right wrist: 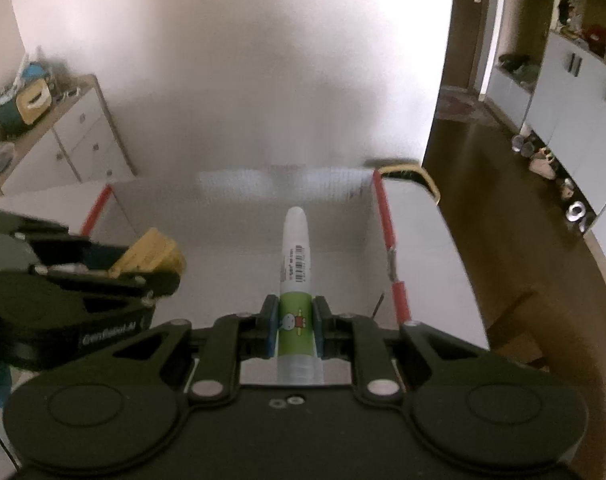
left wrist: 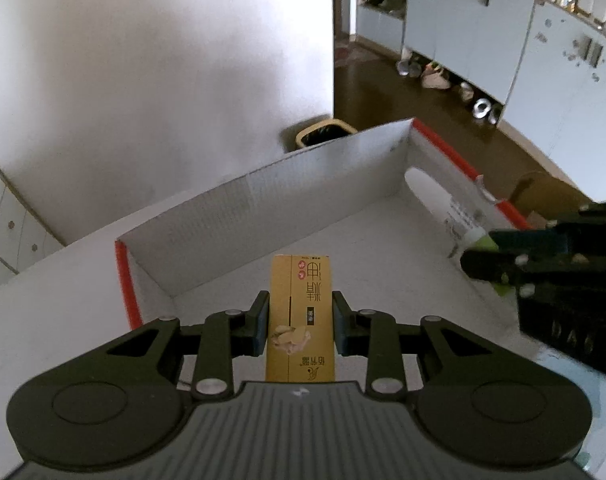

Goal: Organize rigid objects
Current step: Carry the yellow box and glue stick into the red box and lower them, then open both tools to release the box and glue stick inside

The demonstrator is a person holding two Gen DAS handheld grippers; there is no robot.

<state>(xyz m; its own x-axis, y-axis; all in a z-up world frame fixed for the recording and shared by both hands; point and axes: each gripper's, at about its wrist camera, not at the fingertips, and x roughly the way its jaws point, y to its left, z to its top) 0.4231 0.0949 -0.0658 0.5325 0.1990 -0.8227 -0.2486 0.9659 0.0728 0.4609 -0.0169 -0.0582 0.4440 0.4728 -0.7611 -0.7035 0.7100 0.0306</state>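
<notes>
Left gripper (left wrist: pixel 301 326) clamps a yellow carton (left wrist: pixel 301 316) mid-body; right gripper (right wrist: pixel 296 330) clamps a tube (right wrist: pixel 297 276) over the box (left wrist: pixel 263 200). Both likely light, stiff; tube may slip.

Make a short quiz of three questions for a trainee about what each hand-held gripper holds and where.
1. True or false: the left hand-held gripper is shut on the flat yellow cardboard carton.
2. The right hand-held gripper holds what? A) white plastic tube with green label B) metal spoon C) glass jar
3. Fill in: both items are over the open white cardboard box with ___ edges.

Key: 1 true; 2 A; 3 red.
</notes>
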